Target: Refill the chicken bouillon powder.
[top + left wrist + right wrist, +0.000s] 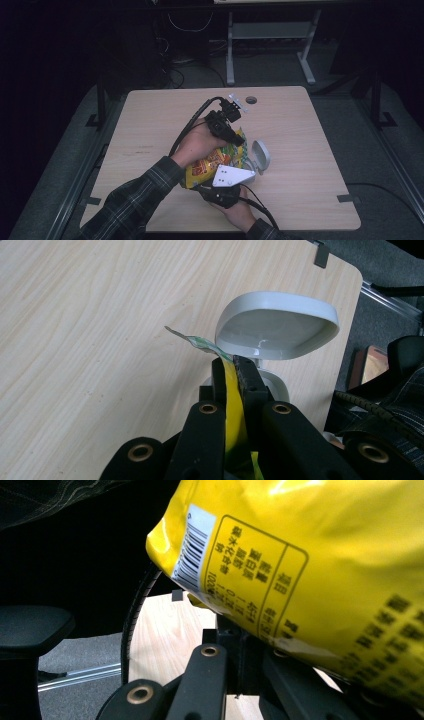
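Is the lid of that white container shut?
No, the white container's lid stands flipped up, showing its hollow underside.

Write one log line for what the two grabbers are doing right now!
left gripper: shut on yellow bag top edge | right gripper: at bag's bottom, grip unclear | white container: open on table

Light wood table (150, 125) with rounded corners, round cable hole (251, 100) near its 12 o'clock edge. Grey carpet floor (350, 145) all round. White desk frame (272, 35) at 12 o'clock (cables on the floor beside it). Surroundings dark.
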